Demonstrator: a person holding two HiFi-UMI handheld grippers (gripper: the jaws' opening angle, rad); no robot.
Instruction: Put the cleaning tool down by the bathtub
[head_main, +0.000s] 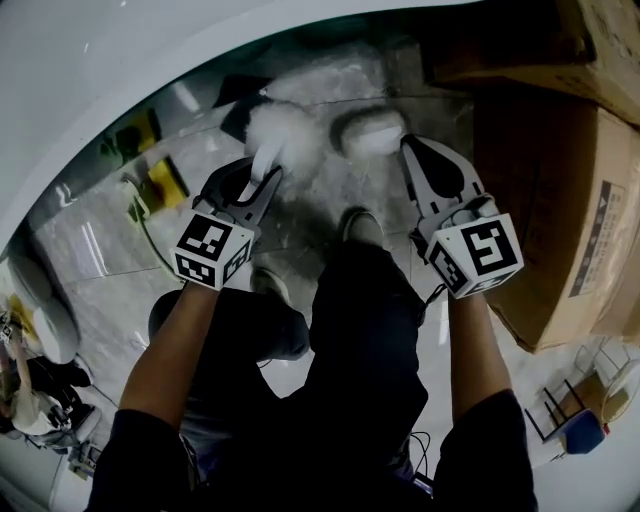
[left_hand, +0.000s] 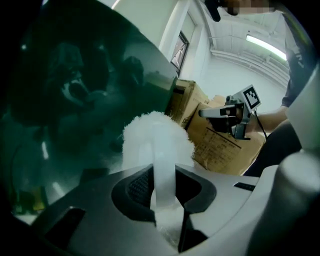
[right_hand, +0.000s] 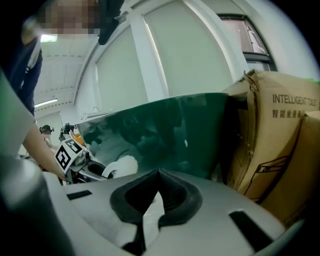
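The cleaning tool is a brush with a fluffy white head (head_main: 285, 135) (left_hand: 157, 137) and a translucent white handle (left_hand: 164, 180). My left gripper (head_main: 262, 178) (left_hand: 165, 175) is shut on that handle, with the head sticking out past the jaws over the marble floor. The bathtub, white on its rim (head_main: 100, 70) and glossy dark green on its outer wall (left_hand: 75, 100) (right_hand: 165, 130), curves right beside the brush. My right gripper (head_main: 408, 142) (right_hand: 159, 175) hangs level with the left one; its jaws meet at the tips and hold nothing. It also shows in the left gripper view (left_hand: 227, 114).
Big cardboard boxes (head_main: 560, 200) (right_hand: 280, 150) stand close on the right. A white rounded object (head_main: 370, 130) lies on the floor by the right gripper's tips. The person's legs and a shoe (head_main: 362, 228) are just below the grippers. Yellow and green items (head_main: 160, 180) lie at the left.
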